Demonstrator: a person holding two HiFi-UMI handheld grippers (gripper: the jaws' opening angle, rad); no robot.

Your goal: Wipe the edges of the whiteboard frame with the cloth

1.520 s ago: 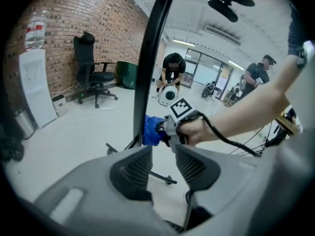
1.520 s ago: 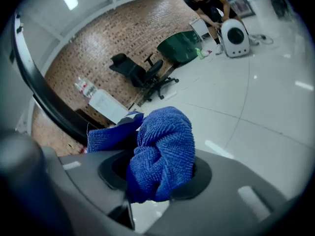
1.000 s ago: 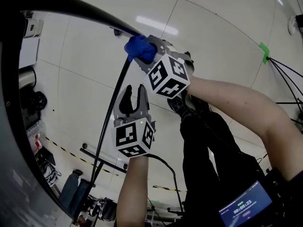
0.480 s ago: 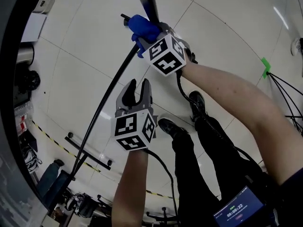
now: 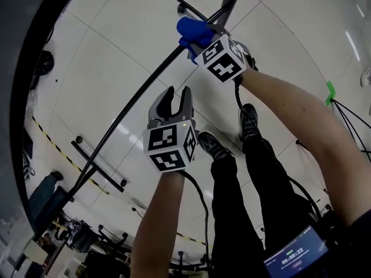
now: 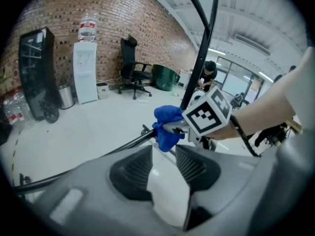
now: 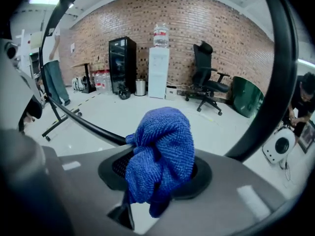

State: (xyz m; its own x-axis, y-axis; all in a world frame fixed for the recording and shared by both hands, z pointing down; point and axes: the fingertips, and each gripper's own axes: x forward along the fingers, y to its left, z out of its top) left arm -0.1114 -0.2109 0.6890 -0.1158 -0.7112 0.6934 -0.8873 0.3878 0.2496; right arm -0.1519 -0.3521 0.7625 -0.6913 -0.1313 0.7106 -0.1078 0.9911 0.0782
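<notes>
I am holding my left tongs (image 5: pixel 177 94) nearest to me with their jaws pressed together, and nothing is sitting between them (image 6: pixel 165 156). Just to the right of these tongs, in the head view, my dark shoes (image 5: pixel 215 146) are standing on the white floor (image 5: pixel 116 33).

Ahead of the left tongs and slightly to their right, my right tongs (image 5: pixel 195 41) are pinching the blue cloth (image 5: pixel 191 30). The cloth is bunching up into a thick wad between the jaws (image 7: pixel 158 175) and is spilling over their tips (image 7: pixel 160 151). From the left tongs' camera the wad (image 6: pixel 166 127) is hanging just beyond my closed tips.

The cloth is sitting at the black bar of the whiteboard frame (image 5: pixel 133 106), which is running from the right tongs back past the left side of the left tongs. In the right gripper view the bar (image 7: pixel 81 123) is passing right behind the cloth; whether the cloth is actually pressing on it I cannot tell.

Far beyond the right tongs, a water dispenser (image 7: pixel 158 70), a black cabinet (image 7: pixel 122 63) to its left and an office chair (image 7: pixel 209 77) to its right are standing against a brick wall (image 7: pixel 187 23).
</notes>
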